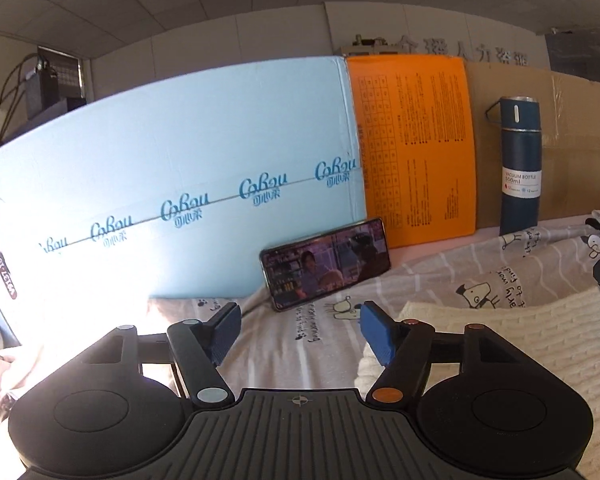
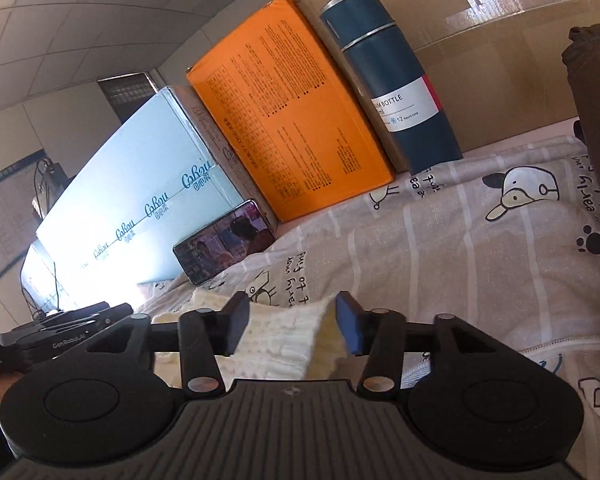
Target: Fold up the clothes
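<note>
Black linkage and blue pads of the left claw [image 1: 298,330] fill the bottom of the left wrist view, the jaws spread with nothing between them but the printed bedsheet [image 1: 300,344] below. Just to the right of the right-hand pad lies the cream knit garment [image 1: 500,344], flat on the bed and running under that side of the claw; its ribbed, loose weave suggests something soft, light and floppy that will sag and stretch if lifted by one point. Ahead of the claw a phone [image 1: 326,262] leans against a pale blue box [image 1: 180,168], with an orange box [image 1: 416,148] and a dark blue vacuum bottle [image 1: 520,168] further right, well clear of the knit. In the right wrist view, the right claw [image 2: 292,326] also stands parted, and a bunched fold of the cream knit garment [image 2: 284,332] rises between its pads; the right-hand pad looks to be touching the cloth, the left-hand one seems just clear, so I judge it is not pinched. To the left of this claw the body of the other gripper shows, low and near. The same phone [image 2: 224,246], the orange box [image 2: 292,120] and the bottle [image 2: 396,92] stand beyond. Such a knit is best taken at a hem or corner, a doubled edge gathered deep between the pads, since a single layer may slip or pull out of shape.
</note>
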`<state>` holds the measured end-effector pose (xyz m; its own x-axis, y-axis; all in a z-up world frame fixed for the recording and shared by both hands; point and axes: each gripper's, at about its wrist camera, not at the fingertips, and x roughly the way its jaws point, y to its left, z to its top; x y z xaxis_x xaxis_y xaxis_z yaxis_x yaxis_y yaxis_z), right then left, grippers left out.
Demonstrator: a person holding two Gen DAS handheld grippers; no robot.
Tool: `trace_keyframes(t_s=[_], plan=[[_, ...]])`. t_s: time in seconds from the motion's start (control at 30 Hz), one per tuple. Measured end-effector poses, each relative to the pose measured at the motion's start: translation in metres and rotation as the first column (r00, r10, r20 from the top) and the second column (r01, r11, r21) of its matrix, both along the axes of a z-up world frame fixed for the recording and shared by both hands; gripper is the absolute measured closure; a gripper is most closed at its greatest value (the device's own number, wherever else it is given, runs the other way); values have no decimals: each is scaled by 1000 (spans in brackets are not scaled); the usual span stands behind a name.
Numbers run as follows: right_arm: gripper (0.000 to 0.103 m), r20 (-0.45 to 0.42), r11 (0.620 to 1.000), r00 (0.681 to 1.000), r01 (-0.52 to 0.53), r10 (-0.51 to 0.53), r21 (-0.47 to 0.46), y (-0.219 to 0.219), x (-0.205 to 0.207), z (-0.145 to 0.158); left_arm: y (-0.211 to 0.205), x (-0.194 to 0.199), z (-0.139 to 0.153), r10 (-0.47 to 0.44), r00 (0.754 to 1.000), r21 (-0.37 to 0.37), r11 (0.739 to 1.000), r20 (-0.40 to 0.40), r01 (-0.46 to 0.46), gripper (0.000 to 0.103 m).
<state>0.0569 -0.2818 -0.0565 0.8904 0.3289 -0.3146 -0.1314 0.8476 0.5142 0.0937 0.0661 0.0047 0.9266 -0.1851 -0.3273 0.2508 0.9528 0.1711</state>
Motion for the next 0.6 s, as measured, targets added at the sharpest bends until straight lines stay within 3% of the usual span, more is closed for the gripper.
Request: trace_keyframes(t_s=[0.03,0.07,0.3,0.47,0.6], plan=[[36,17,1000,1000,7,-7,-8,1,-3,2,3,-15,6,1,999,-6,1000,37,-1,14],[32,33,1000,999,15,-14,-16,1,-6,5,4,-32,9,-3,998,-11,1000,62,4,10],[19,92,999,995,-32,35,-34,17,-30,20,-9,-136,-8,-99,990,36,995,98,96,7],[17,139,986,980,-131,145,-105,44,-50,25,-31,-169,-31,-154,987,109,983,40,149,7],[14,144,962,957,-228,250,-154,64,-60,22,-57,-162,-51,-175,978,176,965,-110,193,7]])
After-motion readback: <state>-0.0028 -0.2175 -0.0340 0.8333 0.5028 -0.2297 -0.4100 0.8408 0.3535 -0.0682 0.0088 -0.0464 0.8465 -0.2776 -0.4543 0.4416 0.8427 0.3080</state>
